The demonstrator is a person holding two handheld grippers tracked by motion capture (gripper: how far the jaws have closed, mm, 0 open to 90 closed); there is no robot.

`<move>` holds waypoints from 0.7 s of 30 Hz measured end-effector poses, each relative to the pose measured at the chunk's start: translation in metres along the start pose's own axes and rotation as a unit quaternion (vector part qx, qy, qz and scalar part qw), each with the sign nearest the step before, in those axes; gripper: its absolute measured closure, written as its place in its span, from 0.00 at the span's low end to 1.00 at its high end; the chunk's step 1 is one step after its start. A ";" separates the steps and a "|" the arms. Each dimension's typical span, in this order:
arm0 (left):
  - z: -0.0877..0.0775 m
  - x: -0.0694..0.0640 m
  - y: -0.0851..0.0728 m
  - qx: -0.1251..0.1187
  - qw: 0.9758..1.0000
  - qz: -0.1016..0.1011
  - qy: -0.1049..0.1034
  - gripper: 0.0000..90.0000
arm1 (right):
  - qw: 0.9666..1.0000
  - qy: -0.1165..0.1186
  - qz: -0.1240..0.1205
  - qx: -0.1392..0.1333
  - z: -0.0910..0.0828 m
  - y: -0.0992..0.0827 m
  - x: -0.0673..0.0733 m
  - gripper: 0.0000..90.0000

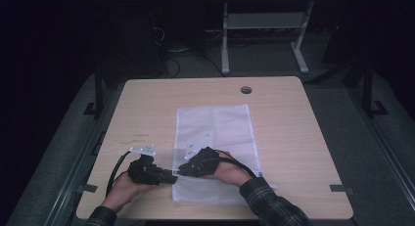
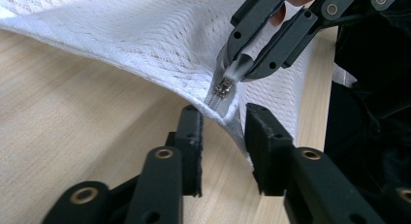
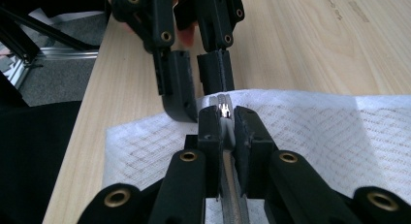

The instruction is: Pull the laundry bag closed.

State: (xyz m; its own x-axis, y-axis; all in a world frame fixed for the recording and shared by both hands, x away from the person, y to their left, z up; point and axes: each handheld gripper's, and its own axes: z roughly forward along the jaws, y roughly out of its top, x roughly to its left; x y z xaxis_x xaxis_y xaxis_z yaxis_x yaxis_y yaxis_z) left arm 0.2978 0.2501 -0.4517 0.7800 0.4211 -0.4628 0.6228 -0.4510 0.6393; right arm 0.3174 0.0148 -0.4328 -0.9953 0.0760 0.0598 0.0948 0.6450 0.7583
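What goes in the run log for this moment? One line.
right tool: shut on zipper pull | left tool: open, straddling mesh bag corner | table: bag lying flat

High view sits above the near edge of the bench (image 1: 293, 138), facing forward and down, far enough to take in the whole top. Left claw (image 2: 223, 132) camera looks along its jaws, very close, at the mesh bag (image 2: 145, 35) edge. Right claw (image 3: 227, 122) camera faces it from the opposite side. Both share the zipper slider (image 2: 222, 87) and each other's jaws.
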 end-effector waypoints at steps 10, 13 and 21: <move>0.000 0.001 0.001 -0.001 1.000 -0.008 -0.006 0.95 | 1.000 0.001 0.003 -0.003 -0.002 -0.003 0.000 0.91; 0.000 0.001 0.001 -0.001 1.000 -0.015 -0.007 0.96 | 1.000 0.001 0.001 0.001 -0.001 -0.004 0.000 0.91; 0.000 0.001 -0.002 -0.009 1.000 -0.024 -0.011 0.97 | 1.000 0.001 -0.002 0.005 -0.002 -0.007 0.001 0.91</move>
State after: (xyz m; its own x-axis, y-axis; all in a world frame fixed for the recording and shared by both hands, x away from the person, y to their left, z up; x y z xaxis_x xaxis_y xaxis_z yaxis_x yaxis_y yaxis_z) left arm 0.2975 0.2512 -0.4531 0.7508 0.4236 -0.5068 0.6583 -0.4170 0.6267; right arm 0.3157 0.0089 -0.4363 -0.9956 0.0726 0.0584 0.0917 0.6521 0.7526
